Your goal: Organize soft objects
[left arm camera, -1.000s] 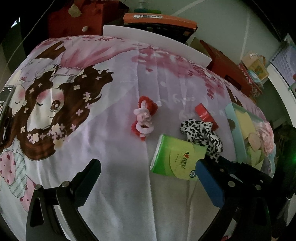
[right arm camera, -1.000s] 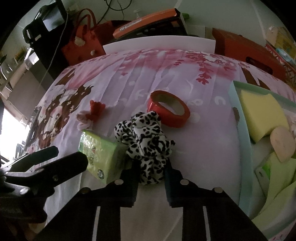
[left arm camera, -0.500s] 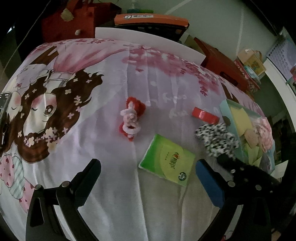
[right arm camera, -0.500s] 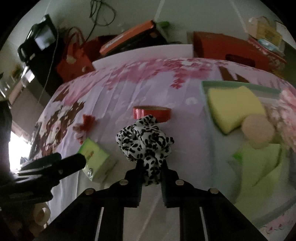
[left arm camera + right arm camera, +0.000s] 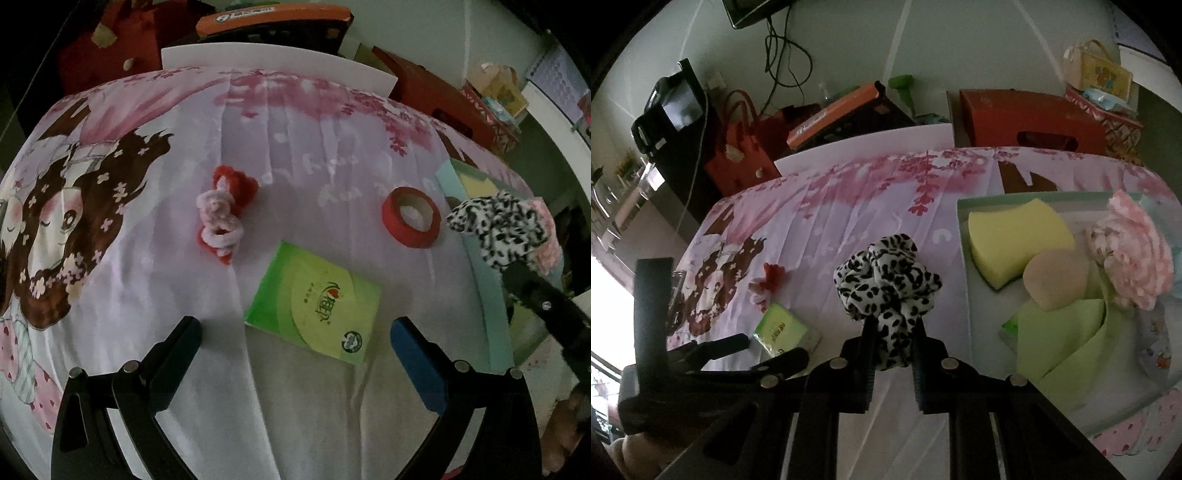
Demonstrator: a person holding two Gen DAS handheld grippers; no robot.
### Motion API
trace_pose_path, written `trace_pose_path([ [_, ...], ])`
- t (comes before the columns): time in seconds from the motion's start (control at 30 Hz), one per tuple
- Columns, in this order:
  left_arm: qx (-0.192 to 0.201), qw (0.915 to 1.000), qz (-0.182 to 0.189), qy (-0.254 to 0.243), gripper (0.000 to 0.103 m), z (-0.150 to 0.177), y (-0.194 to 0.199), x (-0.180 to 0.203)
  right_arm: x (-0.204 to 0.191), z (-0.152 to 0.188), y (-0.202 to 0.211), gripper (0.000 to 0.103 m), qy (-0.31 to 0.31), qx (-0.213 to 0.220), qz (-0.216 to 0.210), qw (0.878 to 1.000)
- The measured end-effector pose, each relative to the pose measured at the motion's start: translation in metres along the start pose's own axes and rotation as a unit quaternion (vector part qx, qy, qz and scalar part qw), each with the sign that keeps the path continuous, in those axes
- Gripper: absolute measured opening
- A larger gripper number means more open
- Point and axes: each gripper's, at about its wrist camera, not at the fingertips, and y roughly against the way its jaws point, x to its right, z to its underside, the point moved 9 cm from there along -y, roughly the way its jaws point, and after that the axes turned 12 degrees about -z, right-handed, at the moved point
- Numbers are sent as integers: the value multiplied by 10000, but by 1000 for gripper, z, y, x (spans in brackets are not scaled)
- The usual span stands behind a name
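Observation:
My right gripper (image 5: 892, 336) is shut on a black-and-white spotted scrunchie (image 5: 886, 280) and holds it above the cloth, left of a pale green tray (image 5: 962, 258). The scrunchie also shows at the right of the left wrist view (image 5: 498, 229), over the tray's edge (image 5: 480, 280). The tray holds a yellow sponge (image 5: 1015, 240), a round beige puff (image 5: 1056, 280), a pink knitted flower (image 5: 1134, 258) and a green cloth (image 5: 1063, 339). My left gripper (image 5: 295, 332) is open and empty, just before a green tissue pack (image 5: 317, 302). A red-and-pink chenille bow (image 5: 221, 218) lies on the cloth.
A red tape roll (image 5: 412, 216) lies on the pink printed cloth (image 5: 147, 258) between the tissue pack and the tray. Red boxes (image 5: 1030, 122), a red bag (image 5: 742, 155) and an orange-lidded case (image 5: 831, 114) stand beyond the far edge.
My right gripper has lifted the scrunchie off the cloth and carried it right, to the tray's edge. The tape roll is now uncovered. My left gripper stays open near the tissue pack.

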Motion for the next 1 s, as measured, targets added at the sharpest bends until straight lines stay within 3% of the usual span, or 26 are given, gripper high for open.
trace_pose_path([
  [0.3,172,9984,-387,-386,101,-2,-11,11,7,8,-6,18,-121,-121,-5,9999],
  [0.43,252,9965,-572,-554,96,1,-13,13,10,10,-7,18,-168,-148,-3,9998],
  [0.5,279,9963,-570,-582,90,2,-10,11,11,11,-9,18,-179,-171,-6,9997],
  [0.57,309,9960,-595,-594,75,2,-8,11,11,12,-10,18,-181,-192,-11,9997],
  [0.63,358,9958,-580,-617,70,0,-6,12,11,12,-11,18,-196,-213,-10,9996],
  [1.0,400,9966,-436,-575,69,1,0,13,12,14,-14,18,-241,-295,-25,9993],
])
